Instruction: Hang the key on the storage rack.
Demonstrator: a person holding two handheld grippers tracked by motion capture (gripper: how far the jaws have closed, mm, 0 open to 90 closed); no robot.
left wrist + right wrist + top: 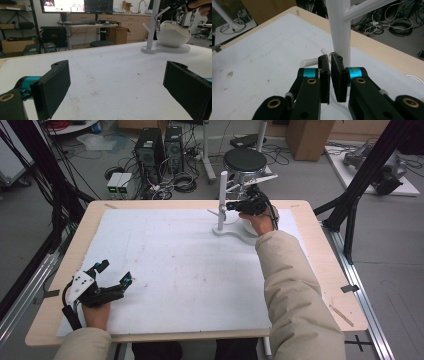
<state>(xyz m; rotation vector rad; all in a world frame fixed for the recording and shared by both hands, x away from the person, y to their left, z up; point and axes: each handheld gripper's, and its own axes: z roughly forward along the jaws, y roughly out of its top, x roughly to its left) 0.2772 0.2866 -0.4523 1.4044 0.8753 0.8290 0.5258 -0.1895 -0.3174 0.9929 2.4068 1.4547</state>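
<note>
The big table (320, 285) has a white mat on it, and a white stand (222, 200) with a bowl (172, 33) like a broken eggshell sits at the far side. The right tool (330, 75) is up by the stand's pole with its jaws almost together; I can't tell if anything is pinched, so it should move slowly so the stand won't tip. The left tool (114, 272) rests near the front edge with jaws wide apart, holding nothing.

A wooden table (325, 270) is covered almost wholly by a stained white sheet (180, 270). Toward the sheet's far right corner, a white stand (223, 202) is set on a flat base.
</note>
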